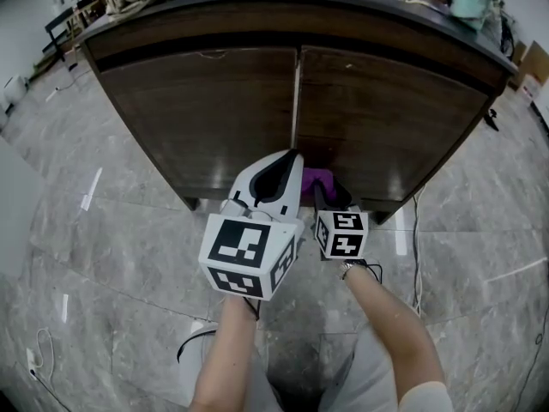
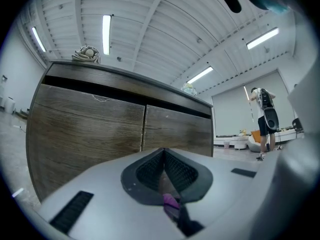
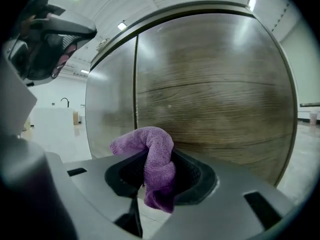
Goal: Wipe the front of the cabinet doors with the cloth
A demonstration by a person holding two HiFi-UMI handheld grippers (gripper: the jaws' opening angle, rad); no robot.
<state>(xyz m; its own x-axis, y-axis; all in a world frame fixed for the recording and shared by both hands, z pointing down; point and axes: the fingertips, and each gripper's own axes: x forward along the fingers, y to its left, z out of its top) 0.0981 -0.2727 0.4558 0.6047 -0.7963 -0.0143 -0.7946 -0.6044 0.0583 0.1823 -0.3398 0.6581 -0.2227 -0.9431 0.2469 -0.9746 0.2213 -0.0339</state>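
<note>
The right tongs (image 3: 160, 176) are gripping the cloth (image 3: 156, 154). The purple roll is standing pinched between the closed jaws, its free end curling over to the left and a short tail hanging below. The left tongs (image 2: 165, 171) are sitting closed as well, with only a thin slit between the pads. A sliver of purple is showing at the slit's lower end, and I cannot tell whether it is nipped there or merely showing through from beyond. In the head view both tongs are hanging side by side, low down, in front of the seam (image 1: 296, 101) where the doors meet.

The cloth is pointing at the lower inner corner of the right door (image 1: 395, 118) and lying near it, but no view is showing whether it is touching the wood. So the wiping seems to be either just starting or running along the bottom edge. Most of both fronts, the left door (image 1: 206, 110) included, are lying above and to the sides of the cloth.

The next move is calling for pressing the cloth against the wood and sweeping it across, with the hard jaw tips held off the surface. Bunched as it is, the roll is offering little fabric to the door, so each pass is likely covering a narrow band. A firm grip matters too, since drag on the wood could be tugging the roll out.
</note>
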